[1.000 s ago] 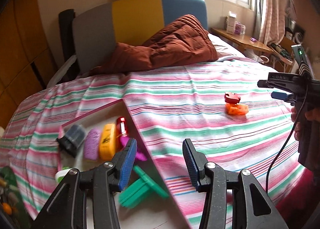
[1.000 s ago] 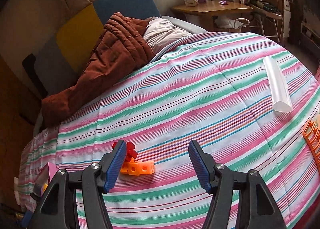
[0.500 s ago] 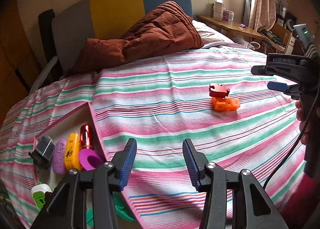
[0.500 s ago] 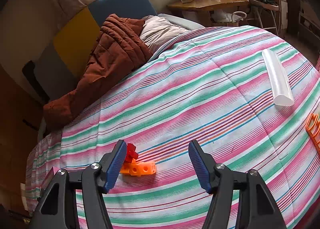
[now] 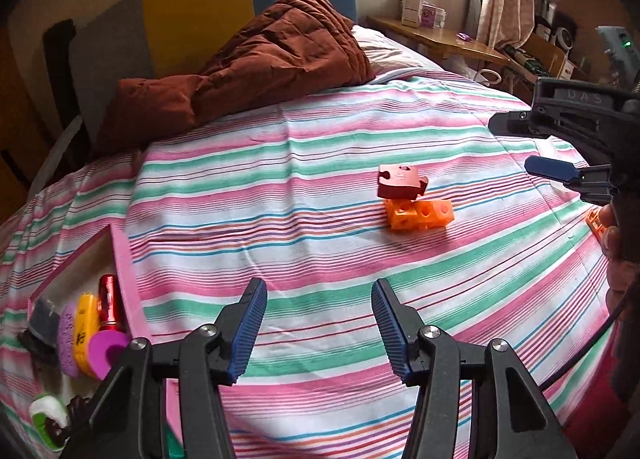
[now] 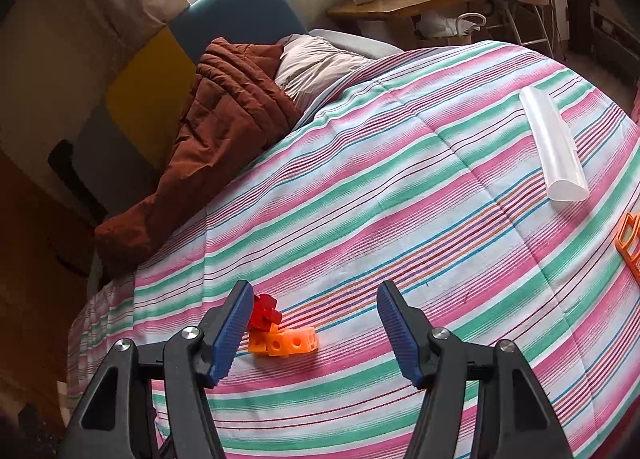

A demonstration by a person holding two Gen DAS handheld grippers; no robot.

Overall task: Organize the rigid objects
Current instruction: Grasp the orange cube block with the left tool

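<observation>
At my far left a pink tray [image 5: 120, 259] lies on the striped bedspread [image 5: 320, 163], and in it, side by side, sit a grey block [image 5: 44, 321], a purple piece [image 5: 66, 339], a yellow piece [image 5: 86, 329], a red tube [image 5: 108, 305] and a magenta disc [image 5: 106, 351], with a green-and-white piece [image 5: 48, 417] nearer me at the tray's edge. My left gripper [image 5: 318, 333] hangs over bare bedspread just right of the tray; its jaws have just been opening, they stand apart and nothing is between them. Beyond it, toward the middle of the bed, the red block [image 5: 401, 181] leans tilted on top of the orange cubes [image 5: 420, 214], the two touching. A brown quilt [image 5: 256, 71] is bunched at the headboard behind them. My right gripper [image 6: 316, 335] is above that same pair: its jaws are apart and hold nothing, the red block [image 6: 264, 311] shows just beside my left pad, and the orange cubes [image 6: 286, 341] lie in the gap, nearer the left pad than the right. Further right a white tube [image 6: 554, 151] rests on the bedspread [image 6: 400, 195], well apart from the blocks, and an orange frame [image 6: 630, 241] is cut off at the right edge.
</observation>
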